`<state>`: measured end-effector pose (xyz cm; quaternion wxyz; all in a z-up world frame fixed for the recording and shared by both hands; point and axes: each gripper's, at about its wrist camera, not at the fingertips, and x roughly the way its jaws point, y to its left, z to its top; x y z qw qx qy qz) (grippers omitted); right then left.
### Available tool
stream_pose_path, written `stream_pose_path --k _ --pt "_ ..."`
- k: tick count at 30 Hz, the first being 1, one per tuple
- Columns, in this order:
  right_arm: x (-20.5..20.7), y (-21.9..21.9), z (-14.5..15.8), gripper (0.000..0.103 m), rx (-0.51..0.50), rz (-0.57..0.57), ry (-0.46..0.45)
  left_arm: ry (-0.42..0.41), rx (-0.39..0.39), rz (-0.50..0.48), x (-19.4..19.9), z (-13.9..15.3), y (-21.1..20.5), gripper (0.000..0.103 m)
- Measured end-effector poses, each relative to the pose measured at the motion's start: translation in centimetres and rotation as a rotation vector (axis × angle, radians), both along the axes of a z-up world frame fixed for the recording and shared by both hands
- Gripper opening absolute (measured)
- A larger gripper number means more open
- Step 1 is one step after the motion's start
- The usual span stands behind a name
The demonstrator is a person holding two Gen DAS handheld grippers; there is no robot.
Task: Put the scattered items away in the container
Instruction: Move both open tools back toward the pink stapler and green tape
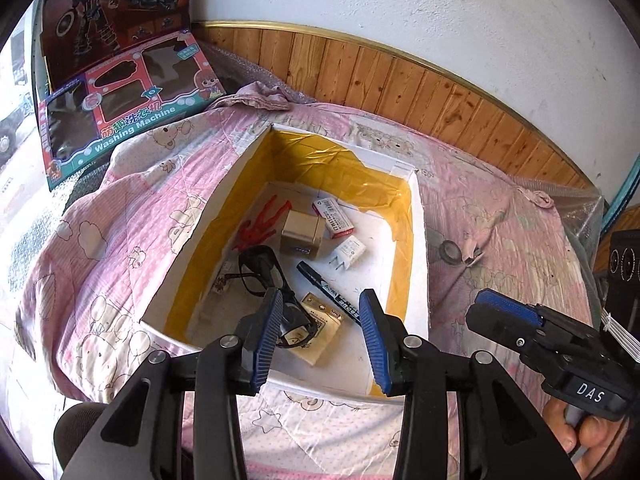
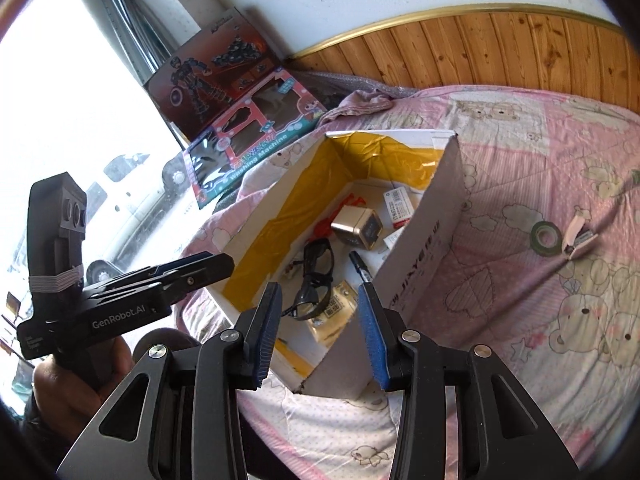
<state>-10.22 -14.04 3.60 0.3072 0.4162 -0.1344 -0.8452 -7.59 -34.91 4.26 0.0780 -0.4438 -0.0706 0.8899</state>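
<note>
1. Left wrist view: we're hovering over the near rim of the white box point(image 1: 418, 216). The left gripper point(image 1: 322, 336) is spread wide with nothing between its pads. Most of the clutter is already inside, by the look of it: black glasses point(image 1: 262, 270), a marker point(image 1: 330, 294), a gold cube point(image 1: 300, 238), a white plug point(image 1: 348, 254), a red-and-white packet point(image 1: 334, 218), something red point(image 1: 260, 226) and a beige card point(image 1: 316, 328).

2. Same view, what's left: a tape roll point(image 1: 451, 251) and a small pink-and-white clipper thing point(image 1: 472, 251) sit on the pink quilt point(image 1: 120, 216) at about 3 o'clock of the box, just outside its right wall. The right gripper point(image 1: 504, 314) hangs at 4 o'clock; we can't tell its gap from here.

3. Right wrist view: the right gripper point(image 2: 318, 332) is wide too, empty, over the box's near corner. The tape roll point(image 2: 545, 237) and clipper point(image 2: 578, 238) lie at 2 o'clock, touching or nearly so.

4. Room: open quilt all round those two, so plenty of space. The tall box wall point(image 2: 424, 264) stands between us and them, so we'd probably go over it coming back.
</note>
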Motion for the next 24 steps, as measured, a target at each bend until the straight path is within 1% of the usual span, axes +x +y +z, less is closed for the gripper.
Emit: stream_pose_path --k 5,10,18,21,24 --pt "0.7 3.3 -1.4 0.044 -0.058 -0.055 -0.04 0.006 -0.016 -0.029 0.6 0.6 2.0 0.042" --pt "1.2 6.4 -2.0 0.044 -0.12 -0.112 -0.063 0.01 -0.019 -0.071 1.3 0.9 4.6 0.042" --pt "0.9 12.0 -2.9 0.044 -0.161 -0.248 -0.1 -0.015 -0.005 -0.152 1.9 0.3 9.1 0.044" --pt "0.6 13.7 -3.4 0.044 -0.168 -0.295 -0.117 -0.023 0.006 -0.179 1.8 0.1 10.7 0.048" --pt "0.3 14.9 -3.8 0.044 -0.174 -0.328 -0.128 -0.032 0.012 -0.215 1.4 -0.2 12.5 0.048"
